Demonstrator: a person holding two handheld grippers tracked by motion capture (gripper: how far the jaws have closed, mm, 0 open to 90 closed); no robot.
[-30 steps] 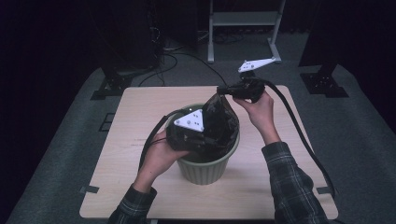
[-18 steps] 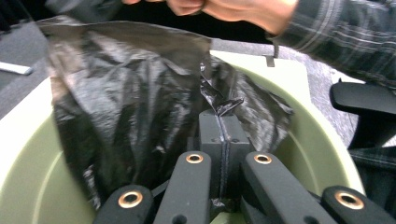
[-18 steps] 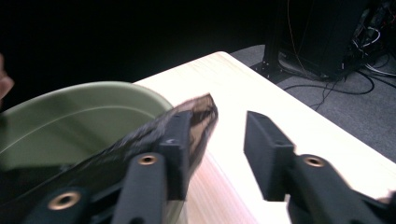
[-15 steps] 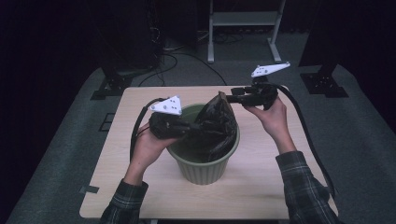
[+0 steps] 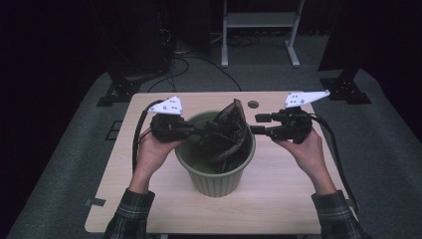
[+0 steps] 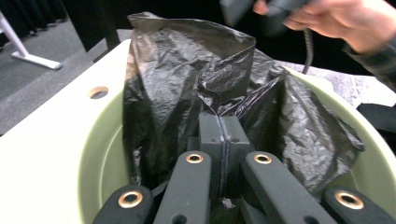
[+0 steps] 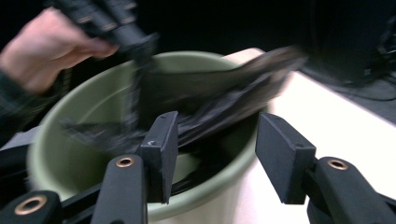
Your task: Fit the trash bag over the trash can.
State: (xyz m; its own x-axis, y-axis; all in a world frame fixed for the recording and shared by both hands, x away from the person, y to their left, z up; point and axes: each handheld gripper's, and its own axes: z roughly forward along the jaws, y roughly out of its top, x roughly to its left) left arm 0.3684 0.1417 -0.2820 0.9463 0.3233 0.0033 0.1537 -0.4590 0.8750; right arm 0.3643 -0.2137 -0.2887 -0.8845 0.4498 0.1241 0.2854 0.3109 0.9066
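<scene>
A green plastic bin stands in the middle of the wooden table. A crumpled black plastic bag sits in it, and one corner pokes above the rim. My left gripper reaches over the bin's left rim and is shut on the bag; in the left gripper view the jaws pinch the bag's film at my left gripper. My right gripper hovers just right of the bin, pointing left. Its jaws have just been opening and nothing is between them; my right gripper faces the bin and the bag.
The table has a round cable hole behind the bin. Each gripper trails a black cable toward the front table edge. On the dark floor beyond stand a metal frame and loose cables.
The right gripper let go of the bag's top edge, opened and drew away to the right of the bin. The left gripper carried its part of the bag leftward to the left rim.
</scene>
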